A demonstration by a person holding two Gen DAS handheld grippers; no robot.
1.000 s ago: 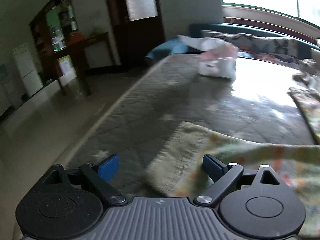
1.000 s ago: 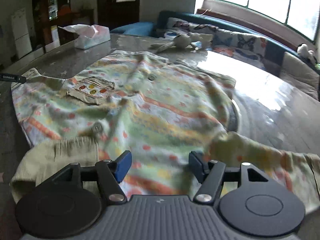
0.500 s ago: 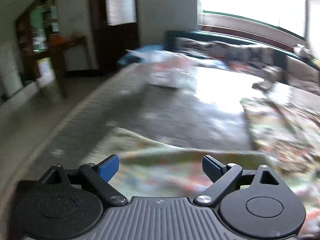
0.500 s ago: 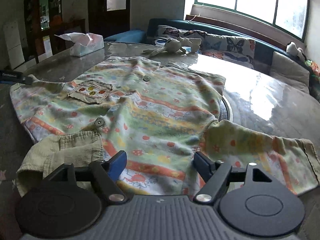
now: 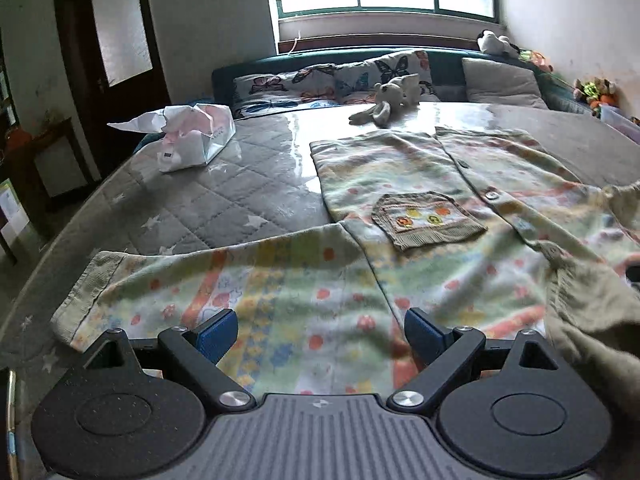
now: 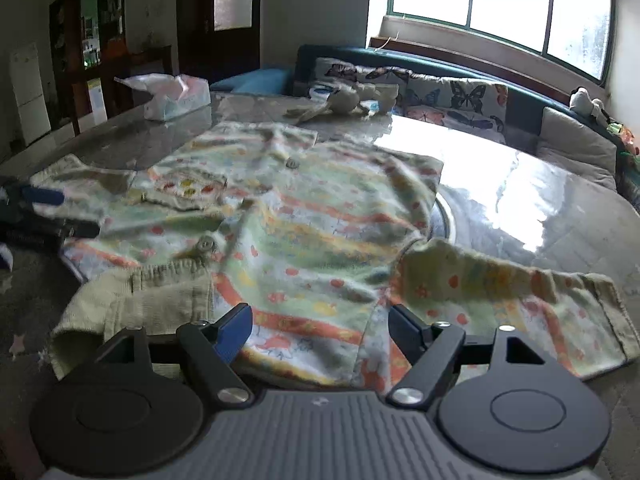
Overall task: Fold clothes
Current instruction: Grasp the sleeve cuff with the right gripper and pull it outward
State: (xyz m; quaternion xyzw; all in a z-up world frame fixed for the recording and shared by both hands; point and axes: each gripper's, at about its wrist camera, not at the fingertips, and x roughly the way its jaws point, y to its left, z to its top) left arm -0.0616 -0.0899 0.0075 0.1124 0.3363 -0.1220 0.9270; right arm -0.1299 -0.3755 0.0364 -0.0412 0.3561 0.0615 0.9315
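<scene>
Left gripper (image 5: 316, 330) low and level over the near sleeve (image 5: 224, 280), pointing across the shirt (image 5: 420, 200). Right gripper (image 6: 320, 326) low over the near hem, other sleeve (image 6: 520, 300) off to its right. Shirt spread flat, front up, on the desk (image 5: 208, 204), pocket (image 5: 428, 220) ahead of left jaws. Both jaws spread wide, holding nothing; contact with cloth: cannot tell. Tissue pack (image 5: 192, 136) and plush toy (image 5: 384, 100) at far edge.

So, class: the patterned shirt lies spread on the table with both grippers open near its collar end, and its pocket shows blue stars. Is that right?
Not quite. The left wrist view shows the pocket on the shirt bearing orange and yellow motifs, not blue stars. The left gripper and right gripper are open, as stated.
</scene>
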